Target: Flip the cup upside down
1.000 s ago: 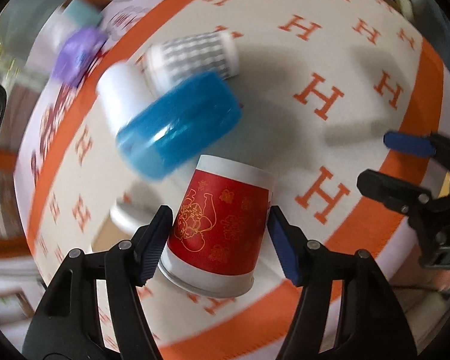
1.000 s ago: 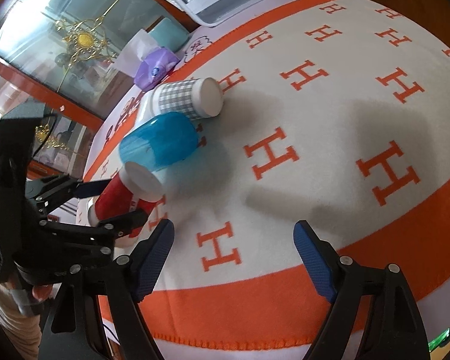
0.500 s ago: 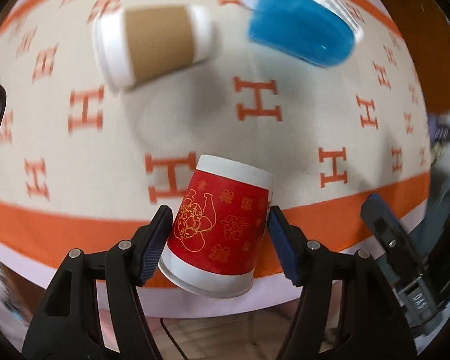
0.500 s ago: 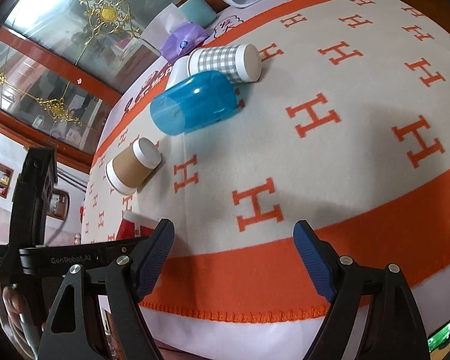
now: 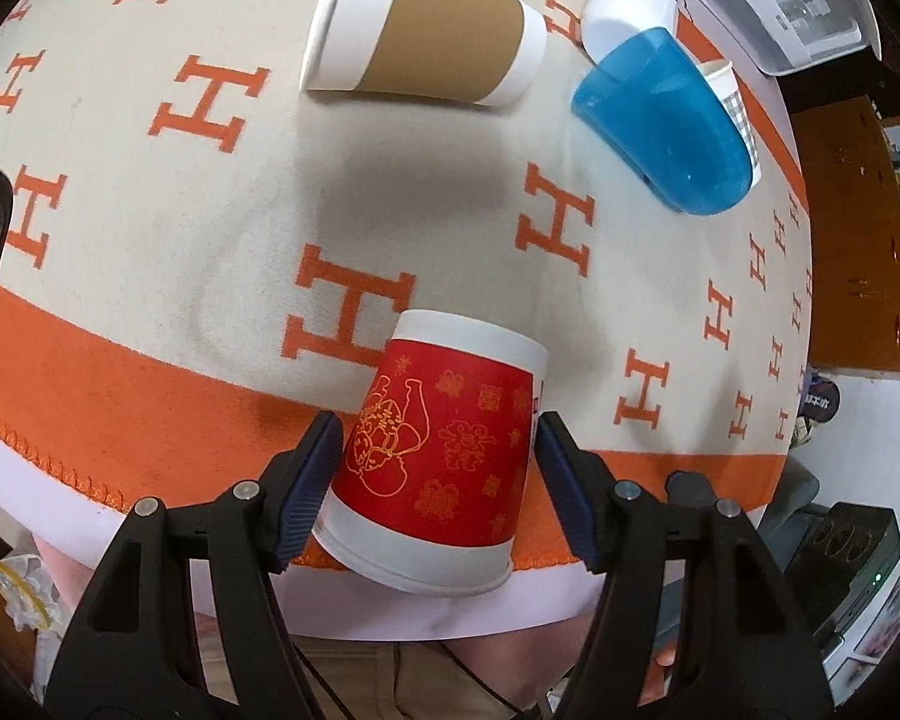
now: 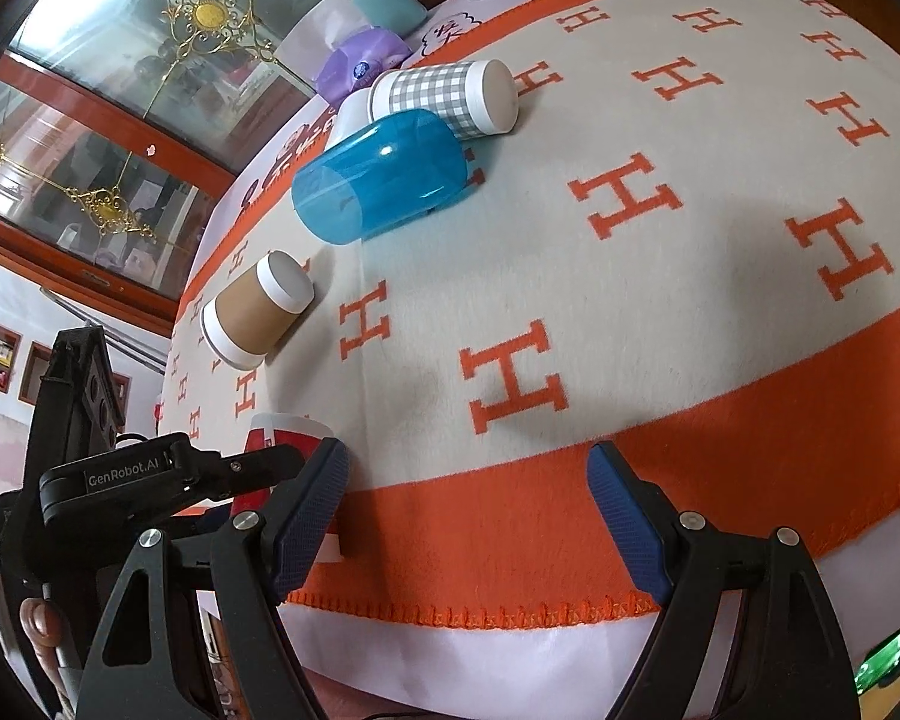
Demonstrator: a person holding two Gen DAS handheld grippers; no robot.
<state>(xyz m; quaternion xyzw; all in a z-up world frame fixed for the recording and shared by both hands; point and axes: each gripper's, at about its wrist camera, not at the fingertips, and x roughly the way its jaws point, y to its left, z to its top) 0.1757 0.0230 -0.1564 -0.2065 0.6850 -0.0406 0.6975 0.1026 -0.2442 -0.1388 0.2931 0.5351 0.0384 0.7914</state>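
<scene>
tabletop (image 5: 120,276) under orange h-pattern blanket | blue cup (image 5: 666,126), brown-sleeved cup (image 5: 426,24), checked cup (image 6: 450,96) lay on their sides, far side | red cup (image 5: 444,450) over near orange border, wide rim toward camera, clamped in left claw (image 5: 438,456) | right claw (image 6: 468,516) apart, holding nothing

Red cup (image 5: 444,456) with gold motifs and white bands; translucent blue cup (image 5: 666,126); brown-sleeved white cup (image 5: 432,30). Grey-checked cup (image 6: 444,97). Cream cloth (image 5: 450,210), orange H pattern and border.
</scene>
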